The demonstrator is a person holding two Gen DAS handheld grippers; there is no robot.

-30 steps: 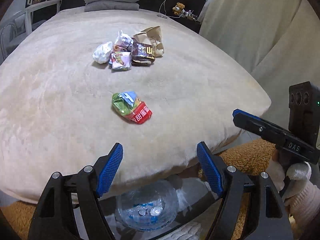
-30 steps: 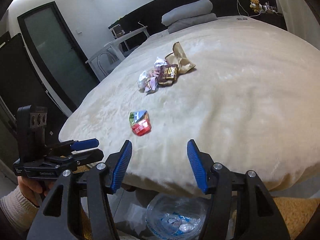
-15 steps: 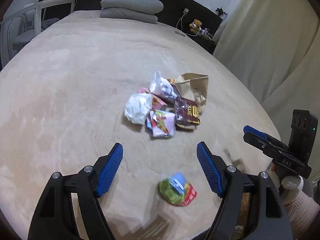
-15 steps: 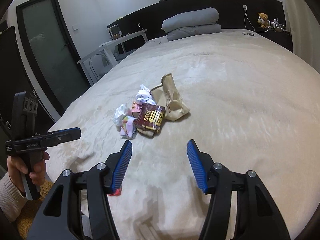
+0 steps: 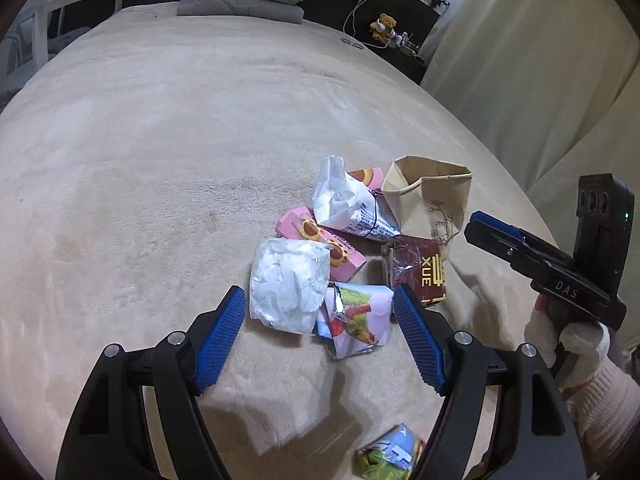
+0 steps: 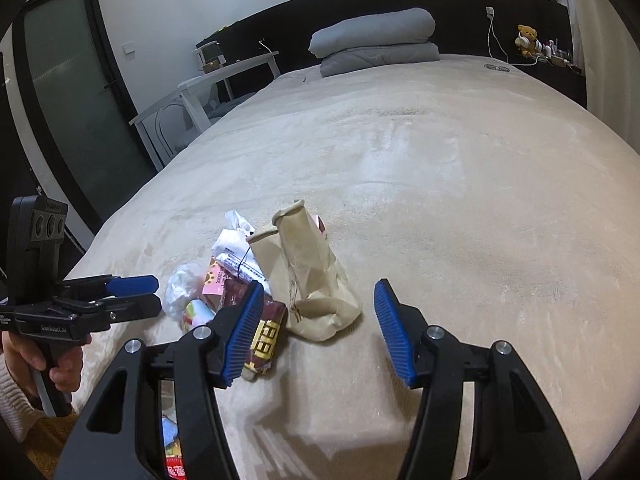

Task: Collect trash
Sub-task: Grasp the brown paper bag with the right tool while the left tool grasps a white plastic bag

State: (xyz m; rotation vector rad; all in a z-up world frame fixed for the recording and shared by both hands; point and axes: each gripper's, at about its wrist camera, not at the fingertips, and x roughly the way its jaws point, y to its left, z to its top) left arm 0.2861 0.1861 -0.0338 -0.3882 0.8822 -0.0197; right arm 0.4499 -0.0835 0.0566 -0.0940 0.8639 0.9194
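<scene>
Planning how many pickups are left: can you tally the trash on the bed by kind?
Paper bag: 1, the tan paper bag
Boxes: 2, pink cookie box and dark red box
Plastic wrappers and bags: 4, white crumpled bag, white printed bag, pink snack wrapper, green and red wrapper
Total: 7

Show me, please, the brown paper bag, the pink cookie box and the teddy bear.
brown paper bag [image 6: 316, 280]: right wrist view, creased side.
pink cookie box [image 5: 308, 232]: left wrist view, printed top.
teddy bear [image 6: 527, 38]: right wrist view, body.
</scene>
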